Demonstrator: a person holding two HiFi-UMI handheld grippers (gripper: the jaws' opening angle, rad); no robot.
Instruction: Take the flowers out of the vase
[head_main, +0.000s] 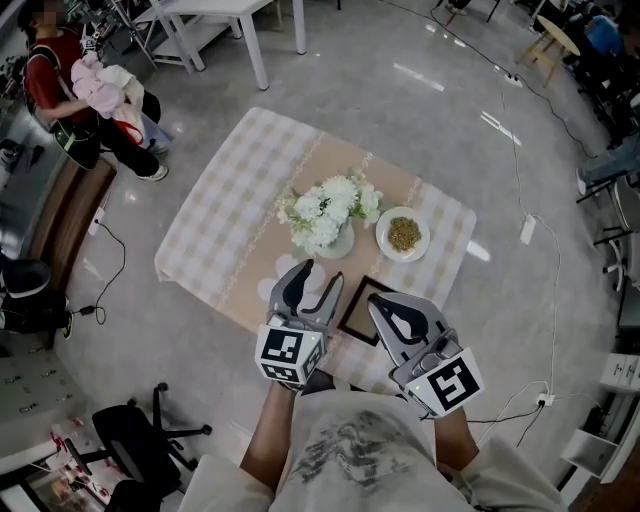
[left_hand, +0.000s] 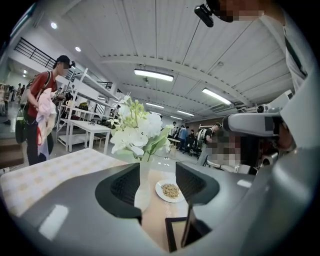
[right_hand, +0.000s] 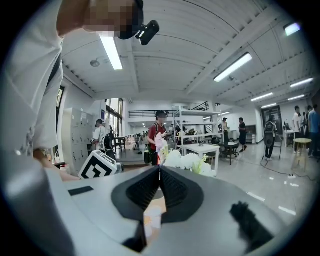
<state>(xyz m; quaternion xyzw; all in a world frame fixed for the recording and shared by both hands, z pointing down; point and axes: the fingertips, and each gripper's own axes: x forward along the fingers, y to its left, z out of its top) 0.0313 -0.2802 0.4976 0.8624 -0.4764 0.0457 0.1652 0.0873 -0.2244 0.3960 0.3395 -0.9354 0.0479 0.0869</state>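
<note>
A bunch of white flowers (head_main: 328, 208) with green leaves stands upright in a pale vase (head_main: 338, 243) near the middle of the checked table (head_main: 225, 190). My left gripper (head_main: 318, 275) hovers just in front of the vase, open and empty. In the left gripper view the vase (left_hand: 144, 182) shows through the gap between the jaws, beyond them, with the flowers (left_hand: 135, 130) above the left gripper (left_hand: 157, 182). My right gripper (head_main: 385, 305) hangs to the right, over the table's near edge, jaws shut and empty. Past the right gripper (right_hand: 160, 172), the flowers (right_hand: 187, 161) rise behind its jaws.
A white plate of grain (head_main: 403, 234) lies right of the vase. A black picture frame (head_main: 358, 310) lies between the grippers at the near edge. A person (head_main: 90, 95) stands beyond the table's left corner. A black chair (head_main: 140, 440) and cables are on the floor.
</note>
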